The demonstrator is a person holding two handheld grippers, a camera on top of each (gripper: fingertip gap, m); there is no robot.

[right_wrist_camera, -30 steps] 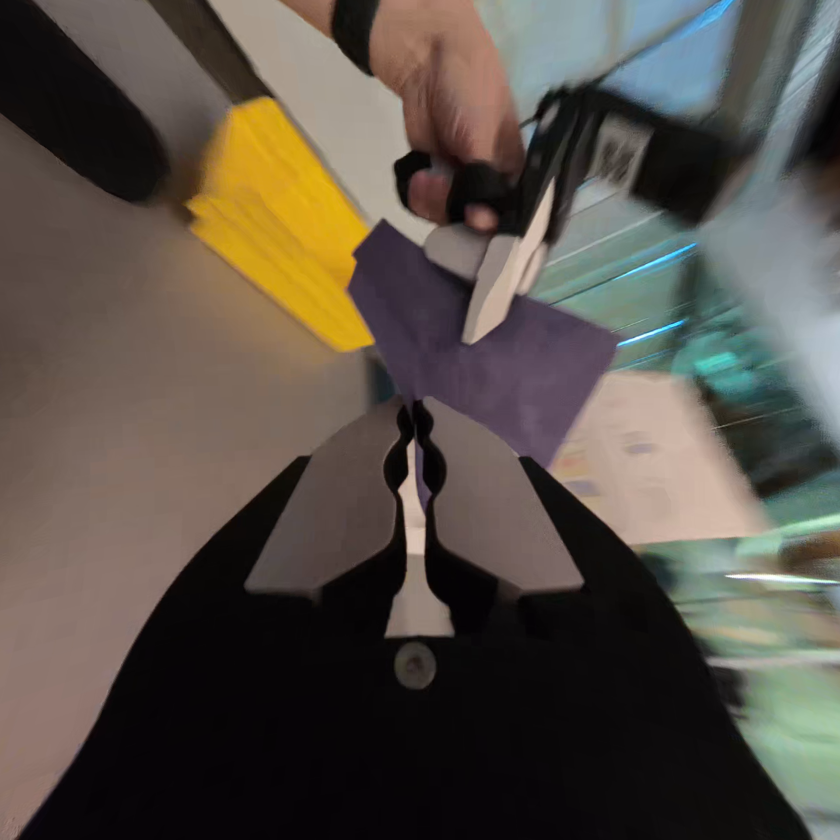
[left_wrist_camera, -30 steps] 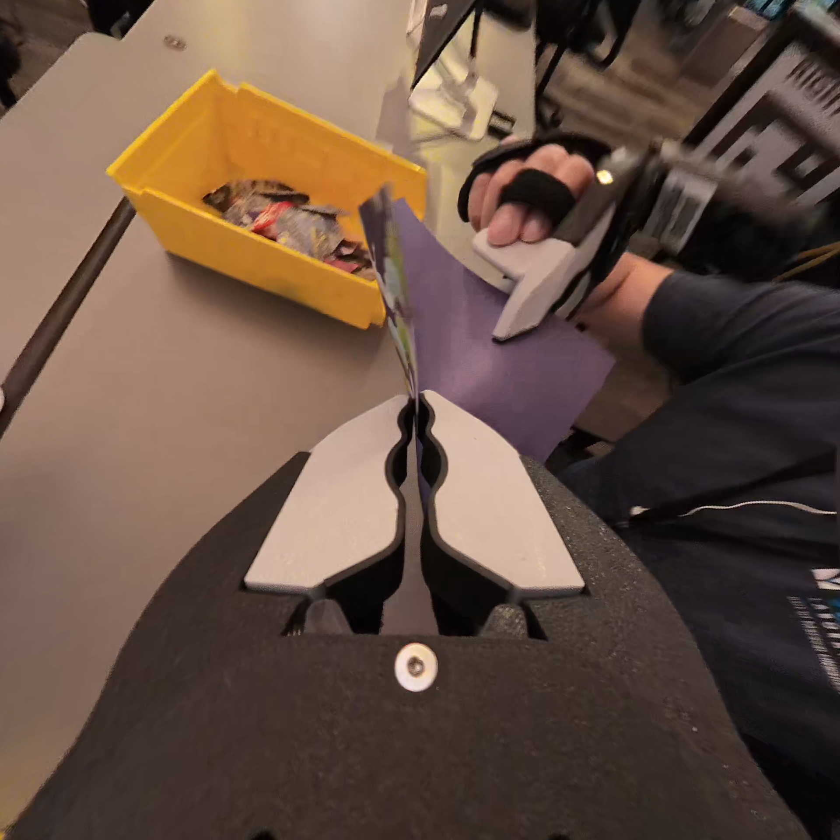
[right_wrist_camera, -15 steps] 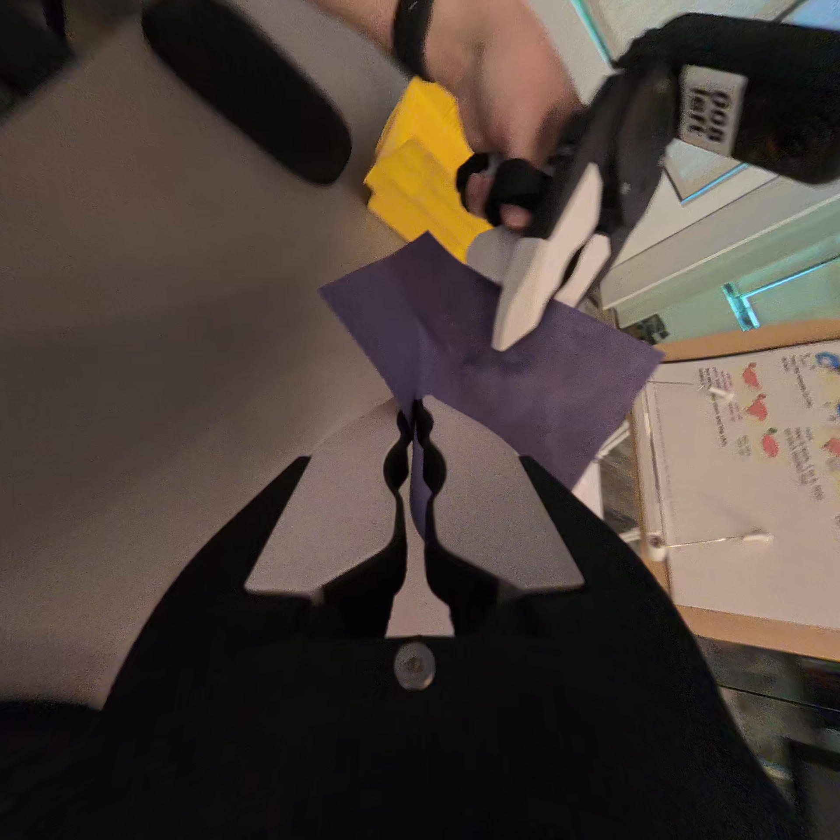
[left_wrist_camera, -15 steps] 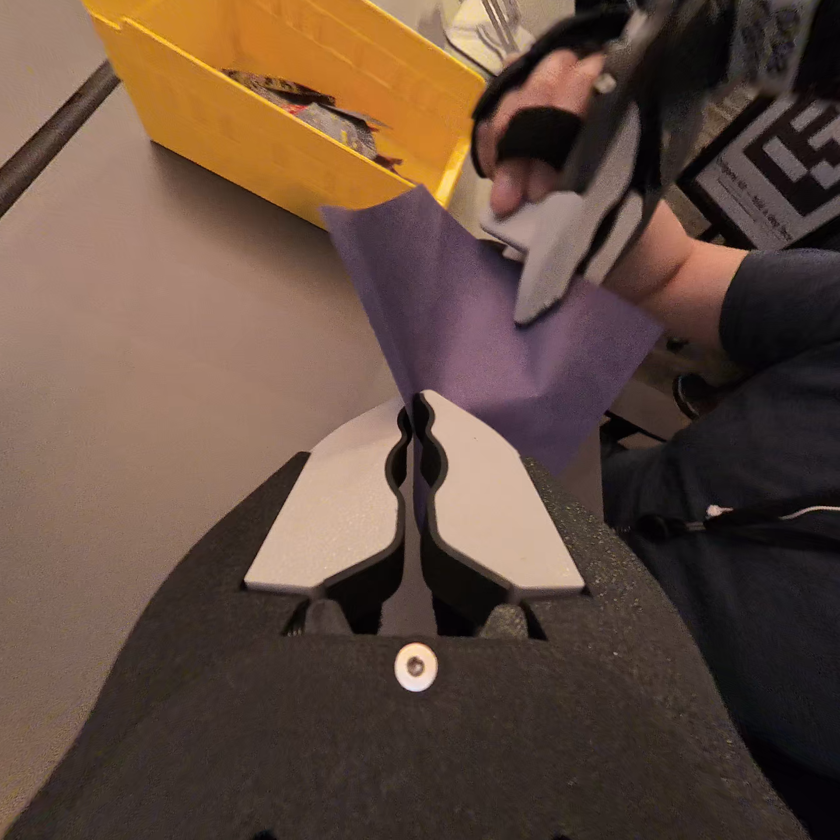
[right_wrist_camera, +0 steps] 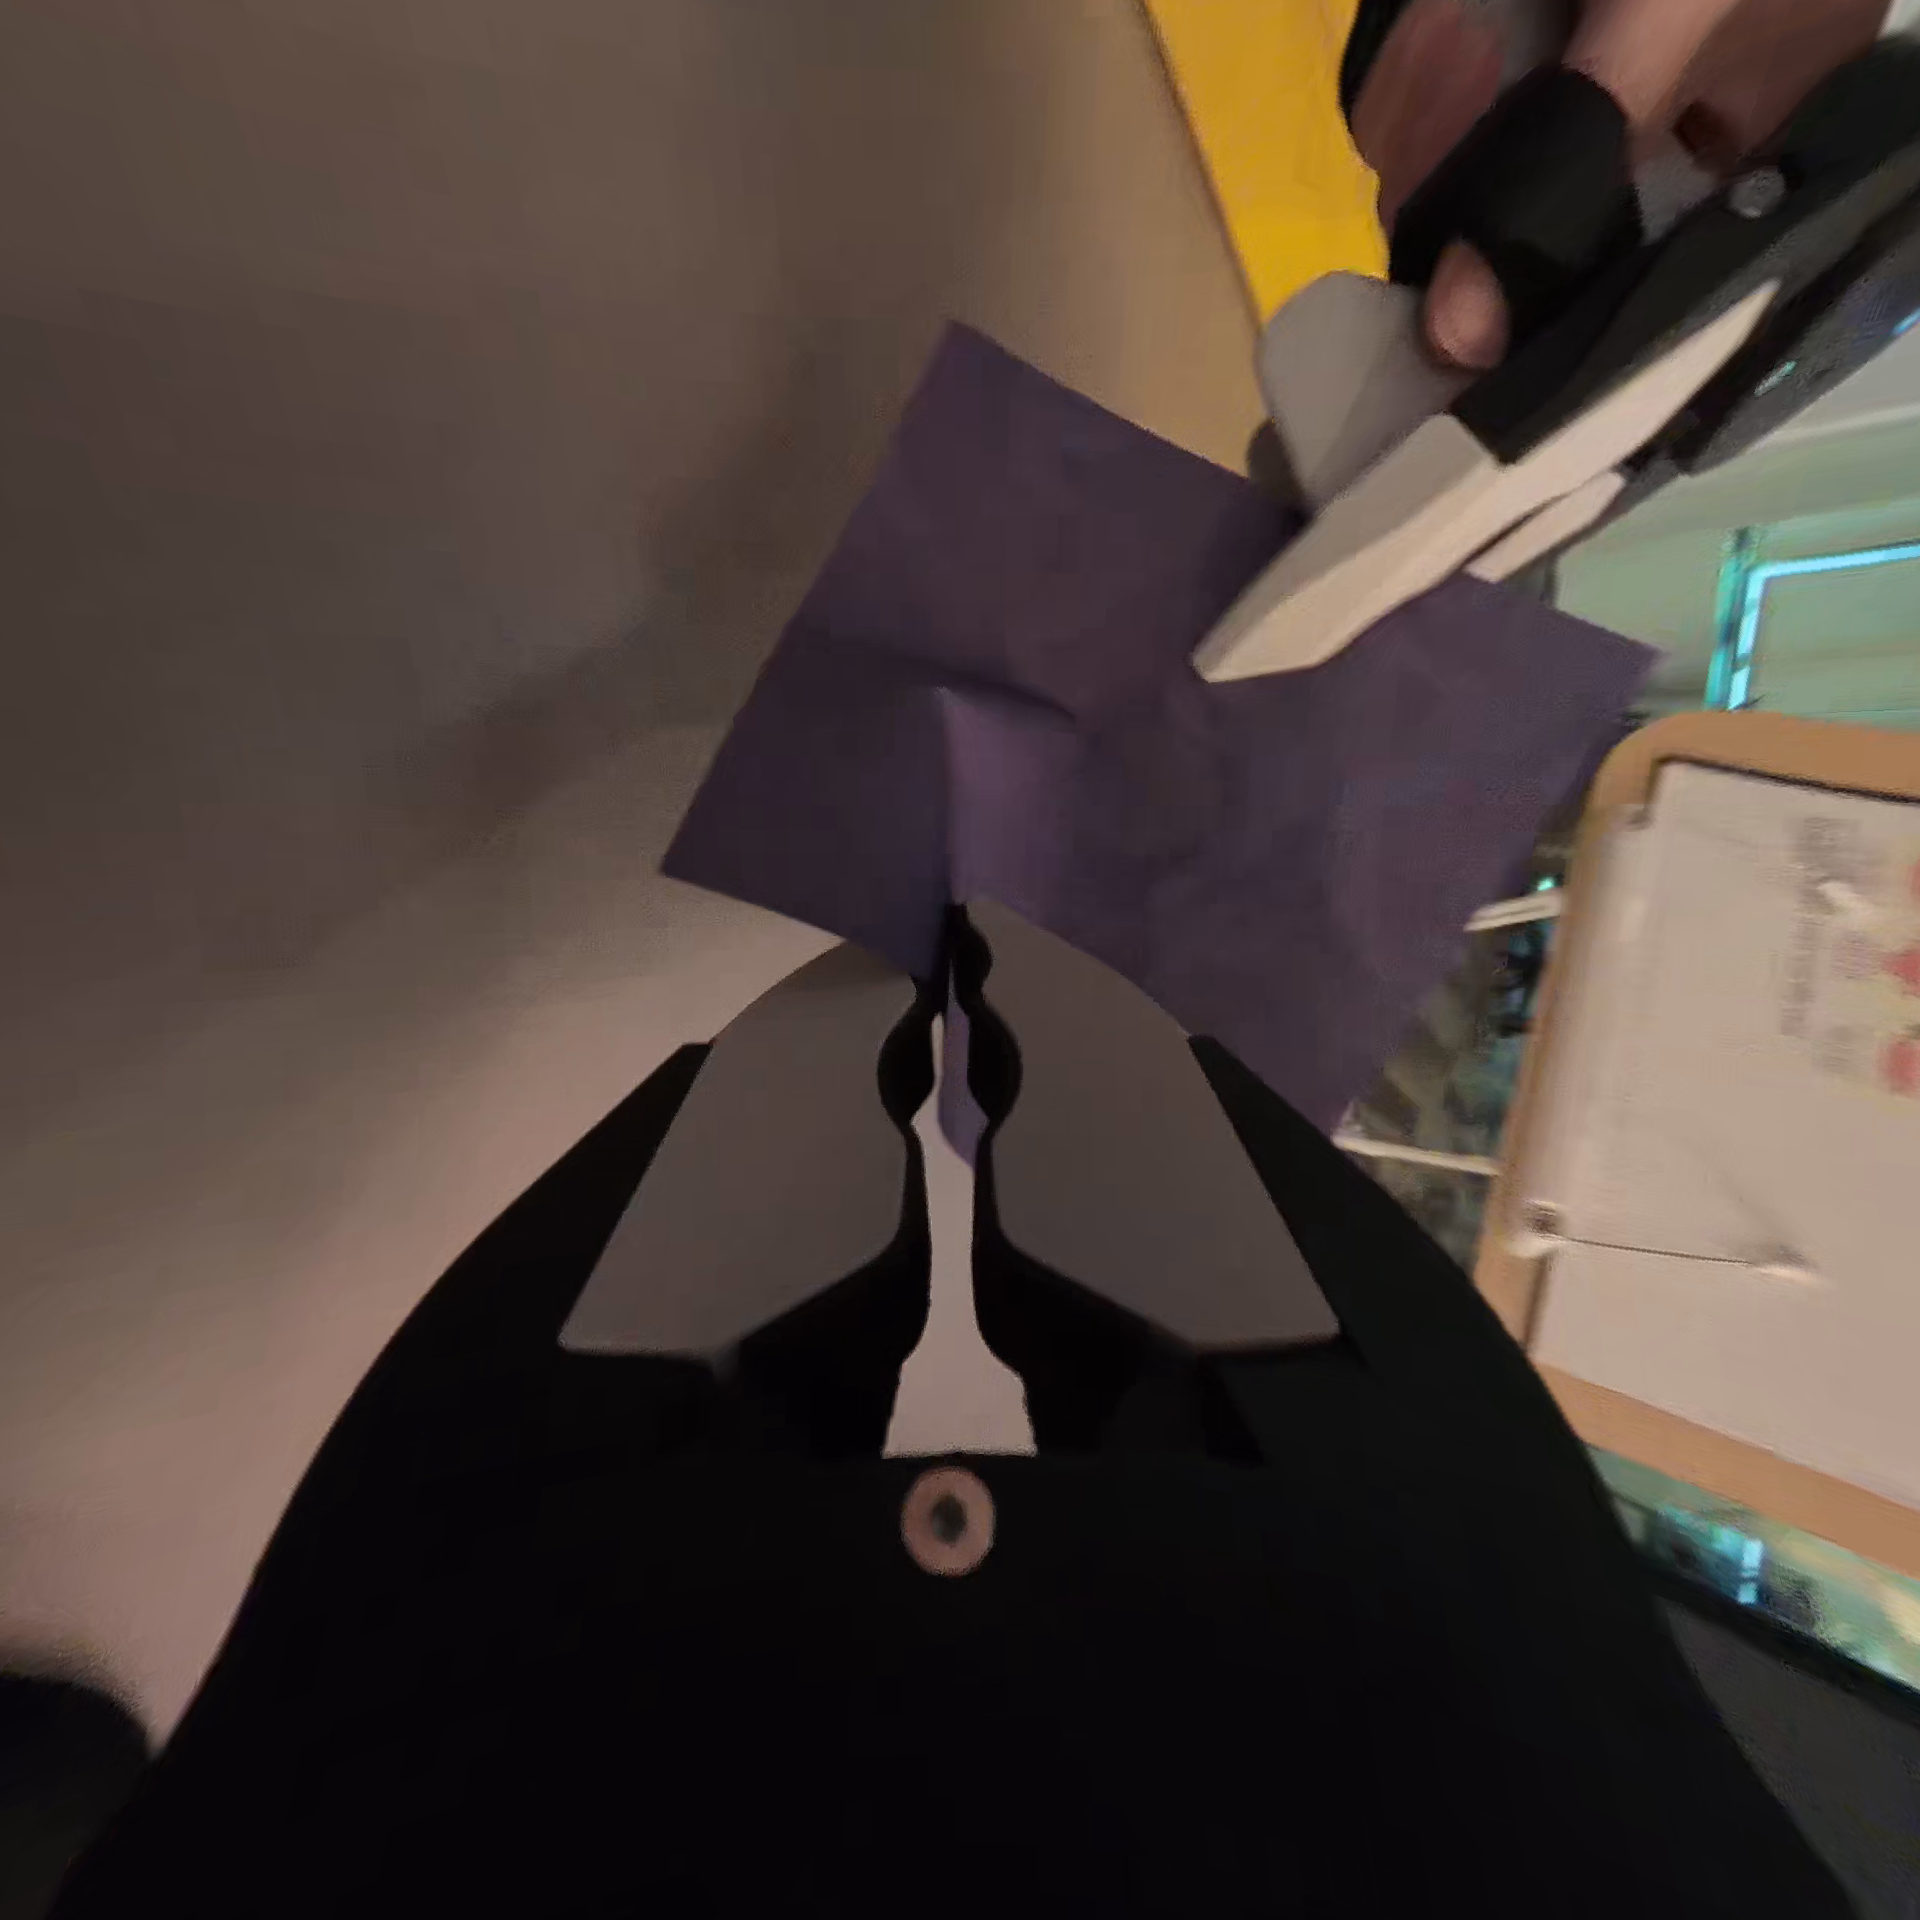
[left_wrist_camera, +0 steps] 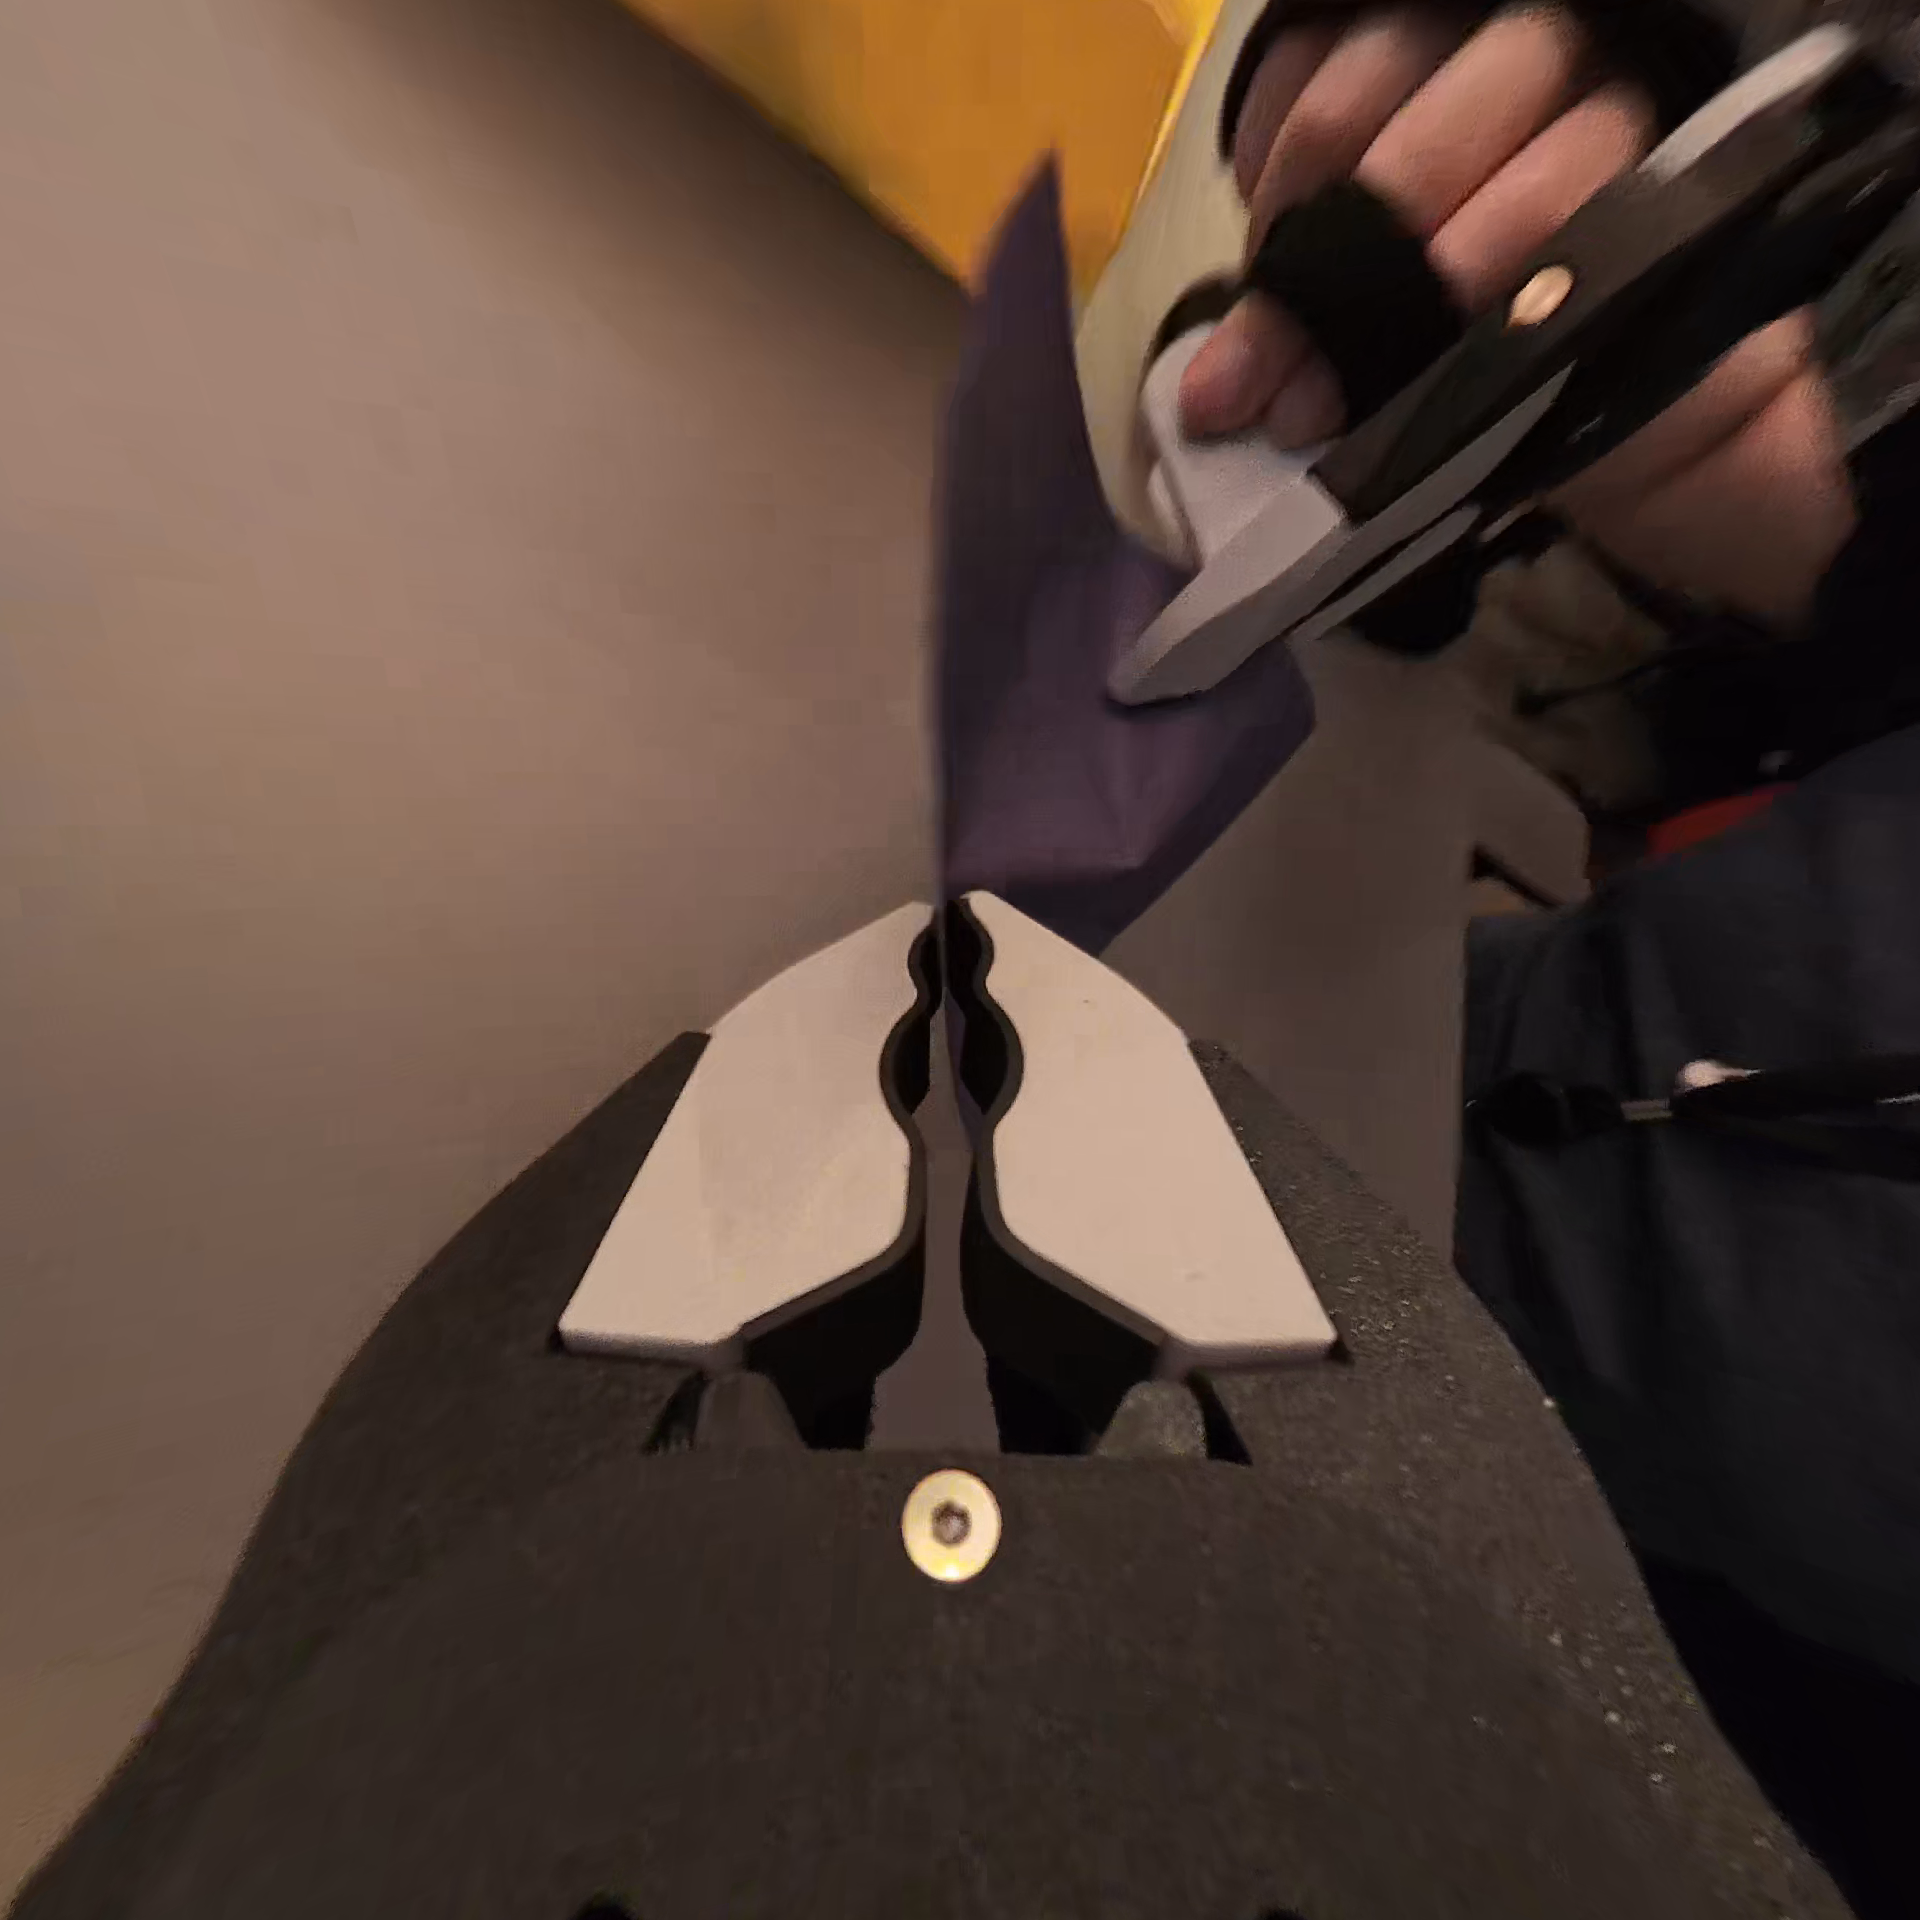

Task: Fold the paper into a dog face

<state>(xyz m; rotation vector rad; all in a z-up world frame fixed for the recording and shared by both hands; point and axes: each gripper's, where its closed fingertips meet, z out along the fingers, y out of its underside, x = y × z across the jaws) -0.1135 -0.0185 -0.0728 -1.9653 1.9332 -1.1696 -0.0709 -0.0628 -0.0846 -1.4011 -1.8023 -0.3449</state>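
Observation:
A purple paper sheet (left_wrist_camera: 1039, 665) with several creases hangs in the air above the grey table (left_wrist_camera: 416, 623). My left gripper (left_wrist_camera: 948, 914) is shut on its near edge. My right gripper (right_wrist_camera: 954, 920) is shut on the paper (right_wrist_camera: 1091, 769) at another edge. Each view shows the other gripper at the upper right, held by a hand: the right one in the left wrist view (left_wrist_camera: 1153, 675), the left one in the right wrist view (right_wrist_camera: 1236, 649), both clamped on the sheet. In the left wrist view the sheet stands almost edge-on.
A yellow bin (left_wrist_camera: 935, 114) stands on the table behind the paper; it also shows in the right wrist view (right_wrist_camera: 1278, 156). A person's dark sleeve (left_wrist_camera: 1683, 1195) is at the right. A tan-framed white board (right_wrist_camera: 1714, 1039) lies at the right. The gap from one gripper's tips to the other's is roughly 8 cm.
Both grippers have moved lower and closer to the table and to each other. The paper has turned more edge-on in the left wrist view. Both grips are unchanged.

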